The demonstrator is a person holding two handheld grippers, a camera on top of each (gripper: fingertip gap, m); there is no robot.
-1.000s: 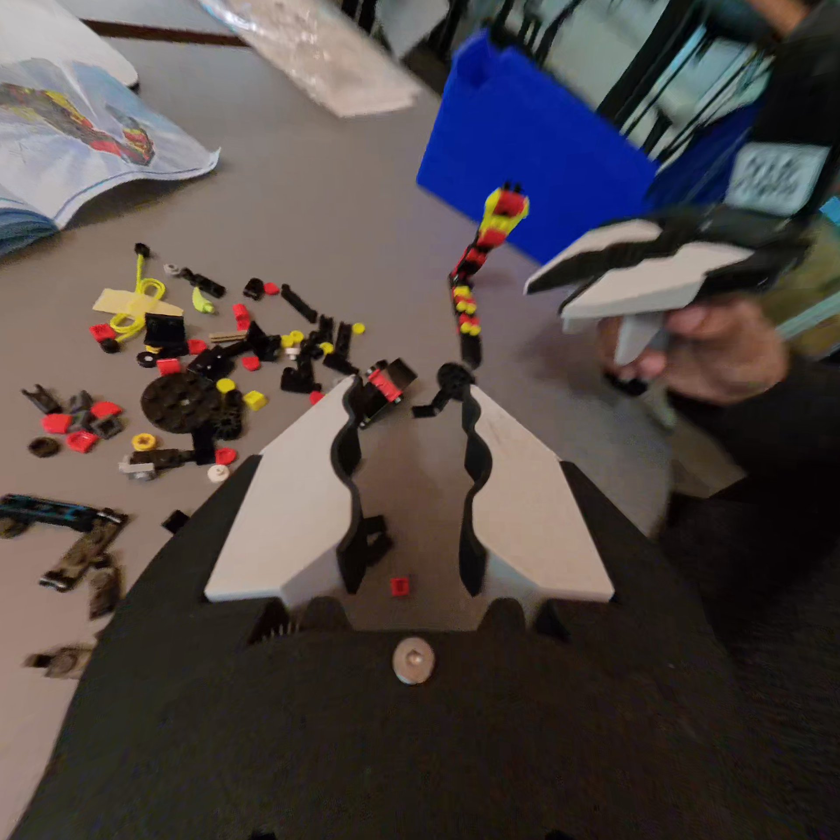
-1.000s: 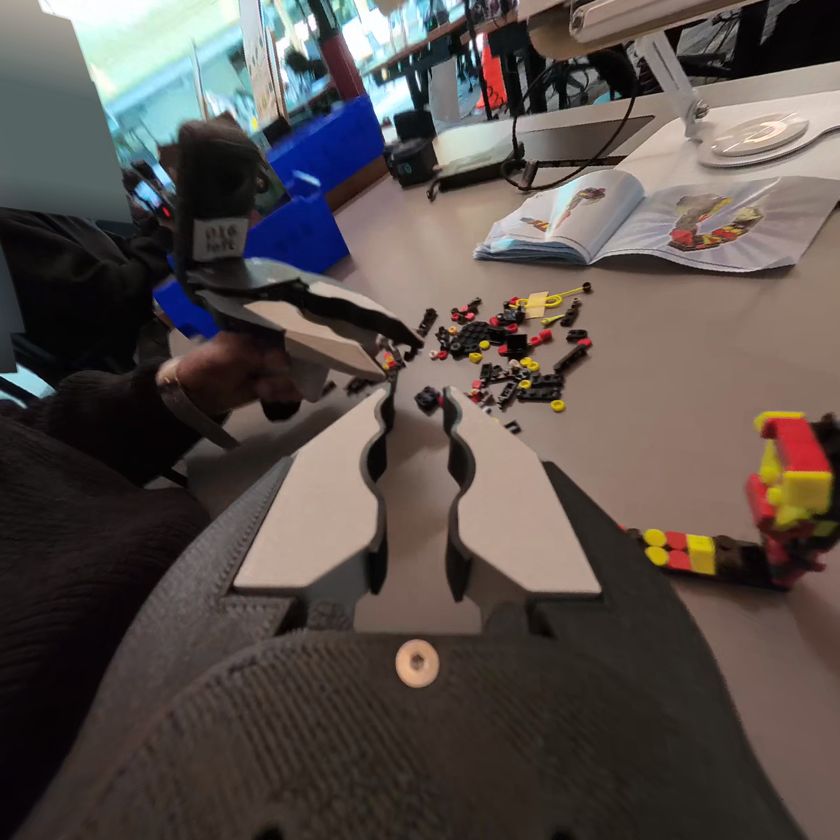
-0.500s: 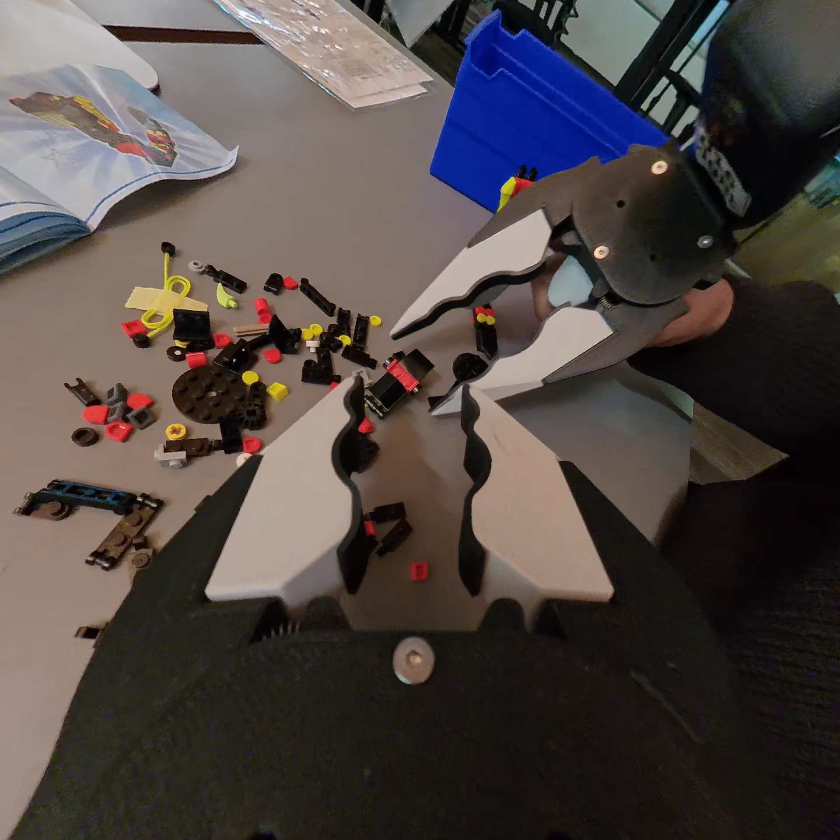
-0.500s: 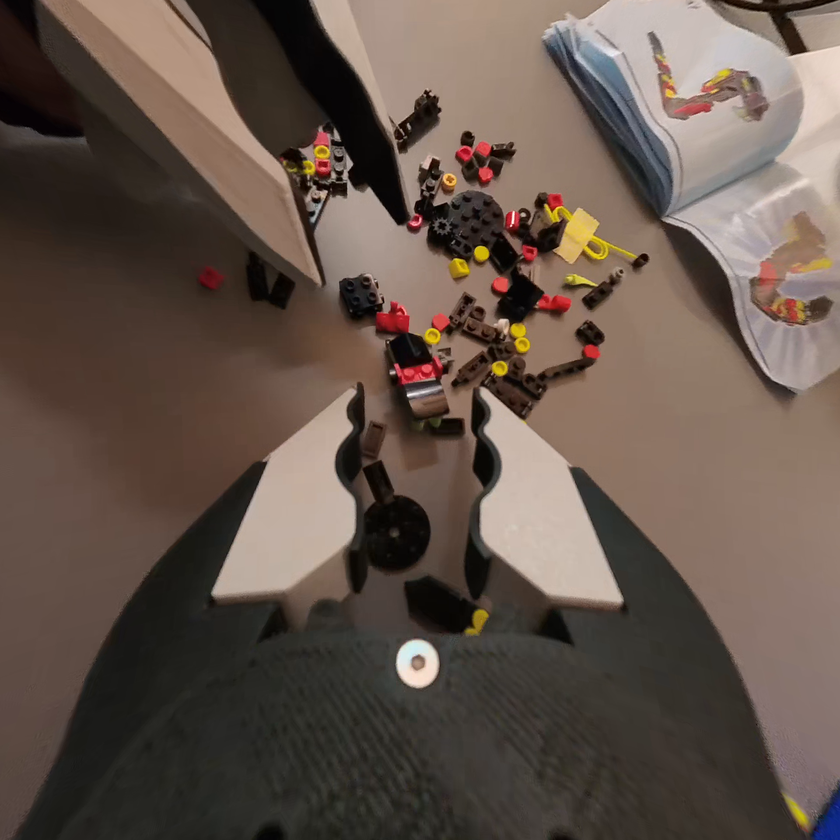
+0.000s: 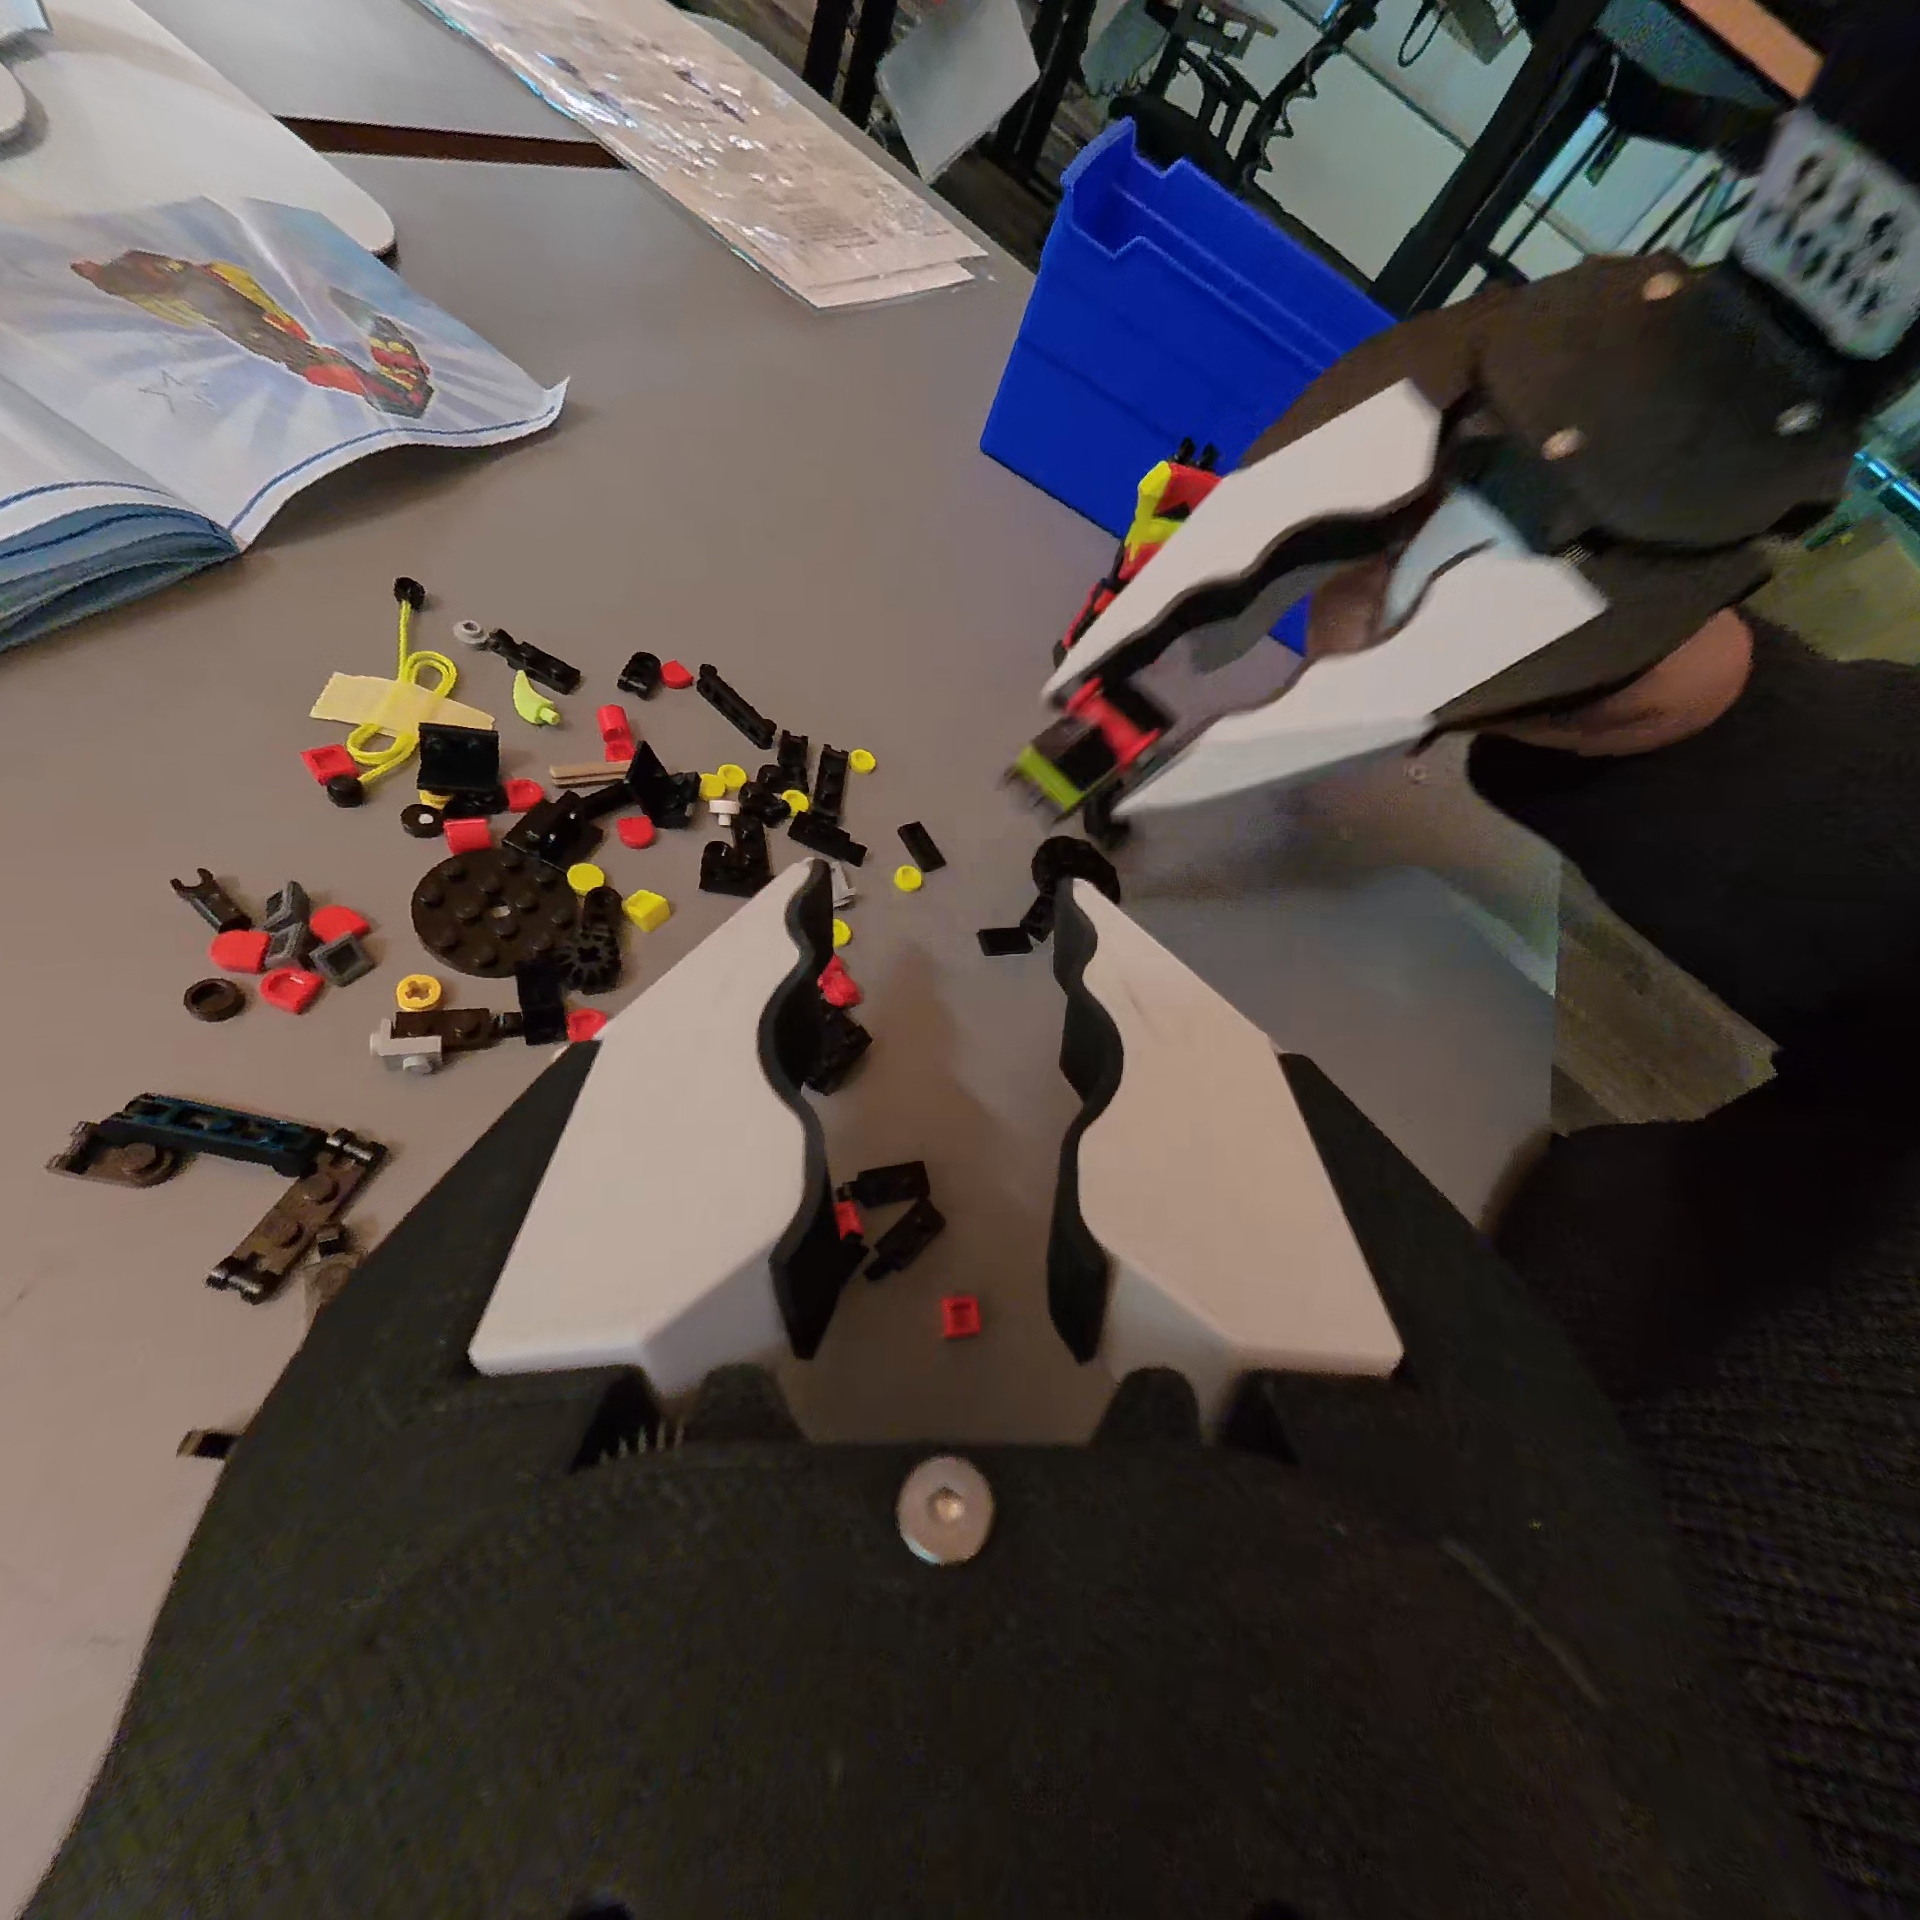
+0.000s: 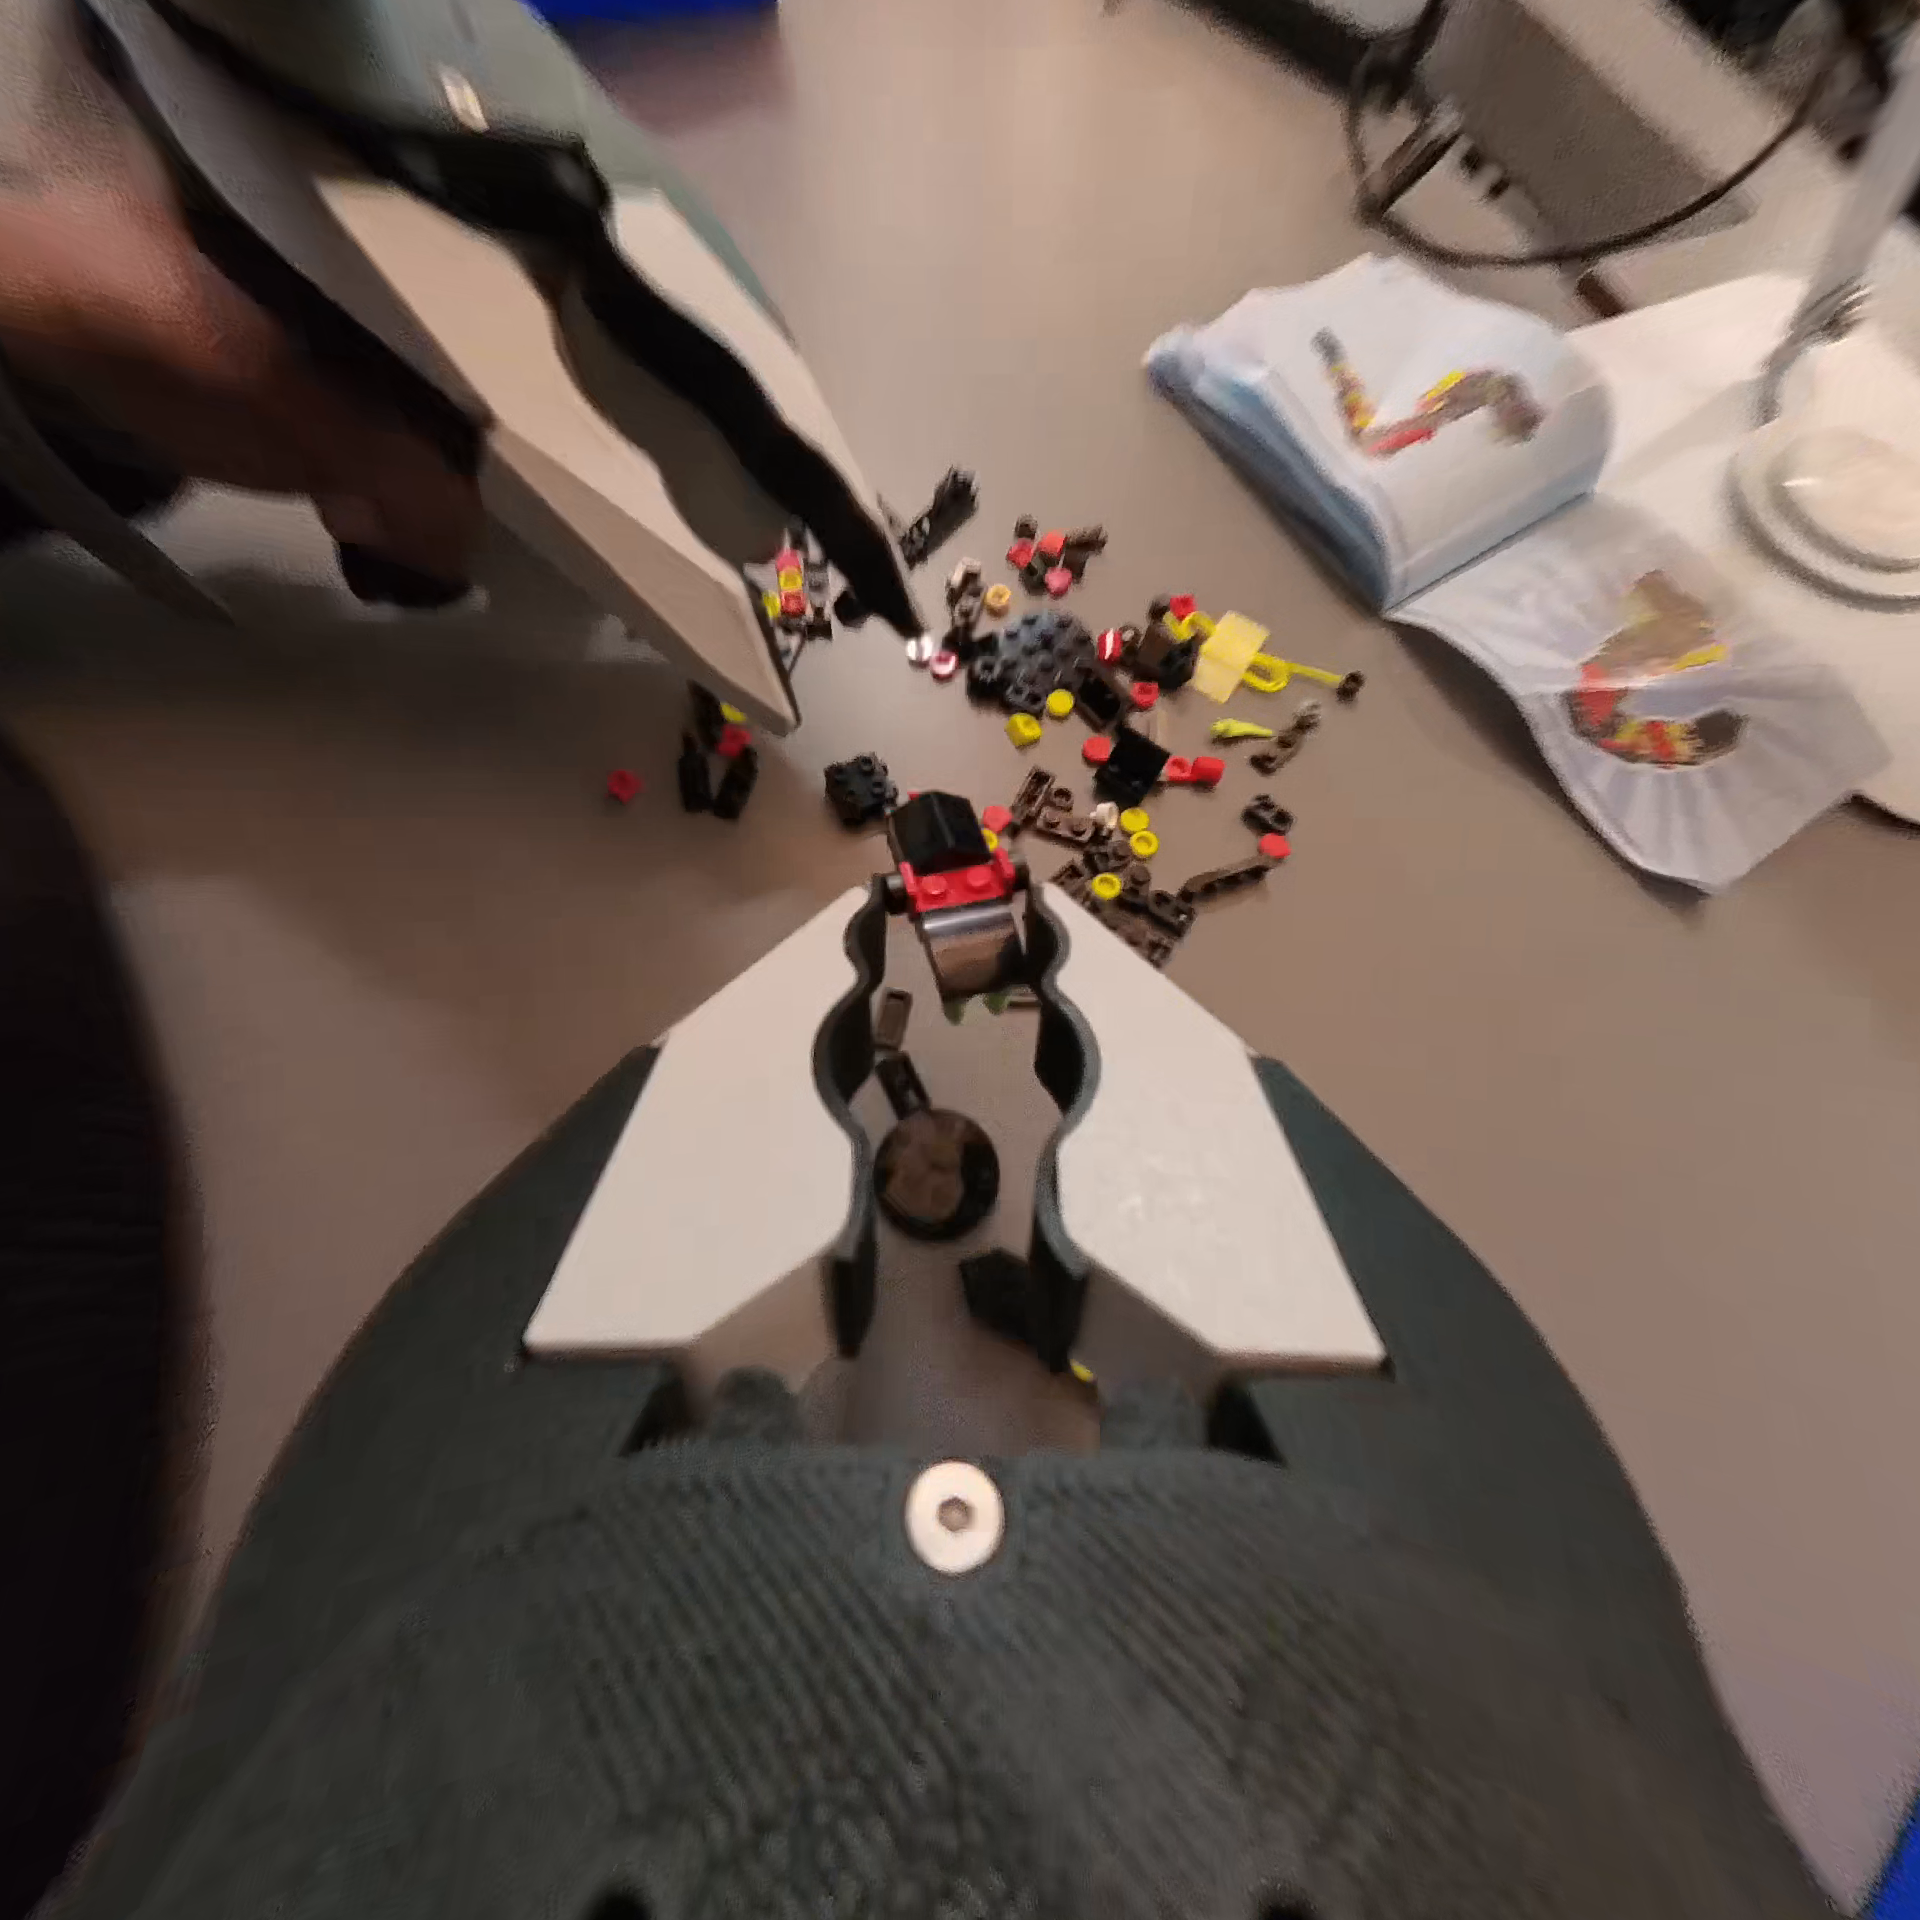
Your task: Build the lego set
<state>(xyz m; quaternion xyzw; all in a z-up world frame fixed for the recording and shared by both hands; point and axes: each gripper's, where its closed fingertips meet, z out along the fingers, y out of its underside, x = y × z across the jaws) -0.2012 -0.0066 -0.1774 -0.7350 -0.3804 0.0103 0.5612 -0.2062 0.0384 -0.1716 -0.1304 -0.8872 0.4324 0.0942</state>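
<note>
Bricks (image 5: pixel 582 831) lie scattered mid-tabletop (image 5: pixel 790 499), with the open booklet (image 5: pixel 208 343) toward its far left corner and a blue bin (image 5: pixel 1153 343) at its far right edge. We see our right hand-held gripper (image 6: pixel 951 914) clamped on a small black-and-red assembly (image 6: pixel 951 873), lifted above the pile. Our left hand-held gripper (image 5: pixel 940 894) hangs spread apart, empty, over loose pieces.

Red, yellow and black bits on a grey table

The table (image 5: pixel 790 499) is grey, the bin (image 5: pixel 1153 353) at two o'clock is bright blue, the round plate (image 5: pixel 494 914) is black, the string (image 5: pixel 400 707) is yellow, and the open booklet (image 5: pixel 208 353) at ten o'clock is pale blue.
</note>
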